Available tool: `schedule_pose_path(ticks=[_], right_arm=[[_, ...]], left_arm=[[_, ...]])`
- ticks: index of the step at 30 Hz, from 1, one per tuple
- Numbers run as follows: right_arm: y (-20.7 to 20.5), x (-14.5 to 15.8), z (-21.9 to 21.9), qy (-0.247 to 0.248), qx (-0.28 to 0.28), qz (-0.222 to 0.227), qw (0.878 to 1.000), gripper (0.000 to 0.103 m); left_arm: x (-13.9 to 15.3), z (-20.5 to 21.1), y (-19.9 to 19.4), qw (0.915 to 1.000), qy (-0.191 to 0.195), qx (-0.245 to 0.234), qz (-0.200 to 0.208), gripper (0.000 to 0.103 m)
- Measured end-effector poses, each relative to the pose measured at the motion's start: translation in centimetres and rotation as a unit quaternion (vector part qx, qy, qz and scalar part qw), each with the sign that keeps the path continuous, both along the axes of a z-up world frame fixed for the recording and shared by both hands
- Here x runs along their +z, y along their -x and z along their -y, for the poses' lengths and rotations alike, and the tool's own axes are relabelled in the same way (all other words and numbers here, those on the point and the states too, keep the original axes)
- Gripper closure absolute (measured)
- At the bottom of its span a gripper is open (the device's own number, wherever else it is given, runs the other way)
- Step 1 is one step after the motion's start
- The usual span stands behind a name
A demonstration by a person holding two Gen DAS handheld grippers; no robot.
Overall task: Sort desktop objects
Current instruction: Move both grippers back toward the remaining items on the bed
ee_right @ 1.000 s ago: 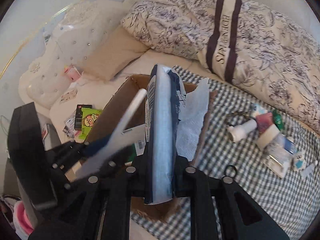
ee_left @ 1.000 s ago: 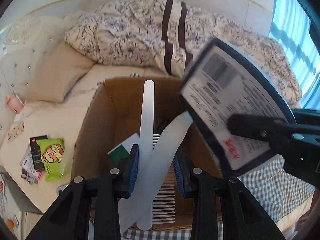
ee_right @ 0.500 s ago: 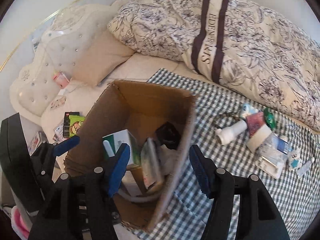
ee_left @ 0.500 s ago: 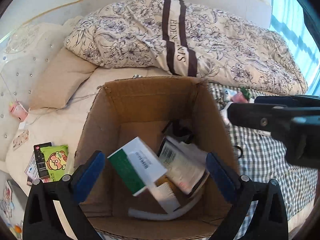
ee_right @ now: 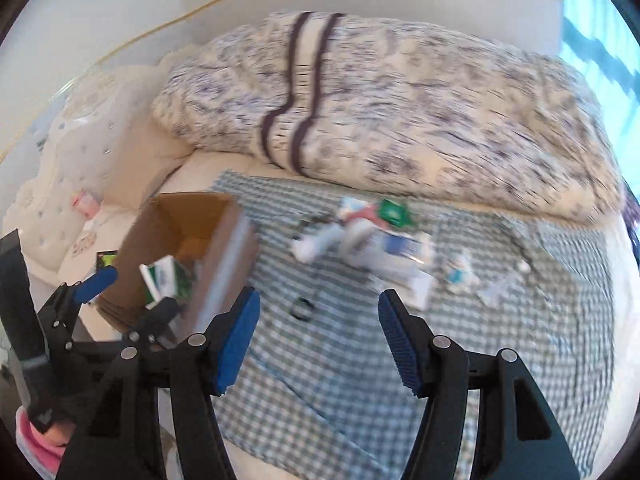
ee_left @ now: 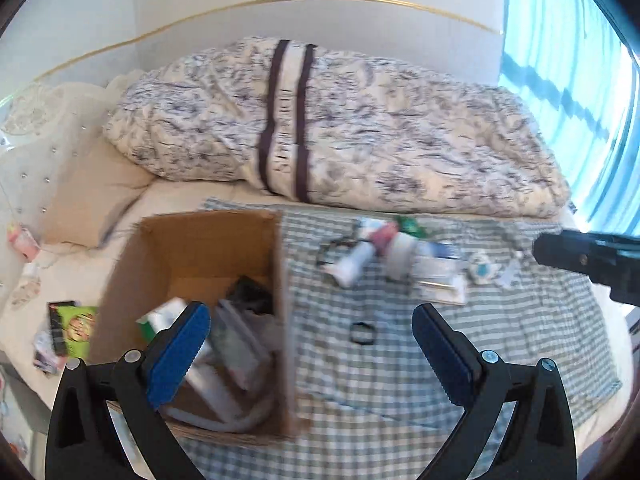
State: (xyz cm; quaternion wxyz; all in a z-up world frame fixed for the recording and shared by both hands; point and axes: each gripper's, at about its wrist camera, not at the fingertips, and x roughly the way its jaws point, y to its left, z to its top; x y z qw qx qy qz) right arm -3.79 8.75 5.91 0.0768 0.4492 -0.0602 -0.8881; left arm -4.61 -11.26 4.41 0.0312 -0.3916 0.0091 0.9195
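Both loads are gone now: the comb and the dark-edged packet I held a second ago lie in the cardboard box (ee_left: 208, 280), and both views have swung off it toward the checked cloth (ee_right: 360, 380).

My right gripper (ee_right: 318, 336) is spread wide, nothing in it. My left gripper (ee_left: 310, 354) is just as wide and empty, with the box at its ten o'clock.

Nearest to the right gripper, at twelve o'clock, lies a small black ring (ee_right: 302, 309). Beyond it, toward one o'clock, sits the loose cluster: a white tube (ee_right: 320, 242) with its long axis running from seven to one o'clock, flat white packets (ee_right: 404, 264) touching it, a green wrapper (ee_right: 394, 212) behind. I judge the right hand nearer to that pile; the left must cross farther.

Farther off, the cloth ends against a rumpled floral duvet (ee_right: 400, 120), then a pale wall, with a bright window at two o'clock.
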Motion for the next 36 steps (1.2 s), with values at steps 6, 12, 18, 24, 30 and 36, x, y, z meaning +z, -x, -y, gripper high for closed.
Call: schedule_pose_path(ticks=[6,12,18,24,30,36], right_arm=[[-2.1,-1.9,-5.8,0.008,-0.032,0.017,0.999,0.042],[-1.1,-4.3,-9.5,0.027,-0.043,0.031,0.998,0.042],[1.9,-7.7,-12.9,0.037,-0.068,0.052,0.996,0.042],[6.2,-11.9,-15.1,0.034,-0.066,0.096,0.993,0.042],[10.5,-15.4,-16.1,0.031,-0.06,0.124,0.99,0.042],[14.6,-18.8,-15.9,0.01,-0.056,0.149,0.987,0.042]], left_arm=[[-3.5,-5.0,-0.8,0.9997,-0.012,-0.006,0.022,0.0],[-8.1,-7.9,0.6,0.9984,-0.014,-0.004,0.055,0.0],[-11.2,-10.2,3.8,0.9985,0.013,-0.016,0.05,0.0],[-13.3,-11.5,9.5,0.9978,0.042,-0.03,0.041,0.0],[-16.2,-11.3,15.1,0.9956,0.073,-0.043,0.041,0.0],[-19.6,-11.0,17.7,0.9916,0.105,-0.063,0.042,0.0]])
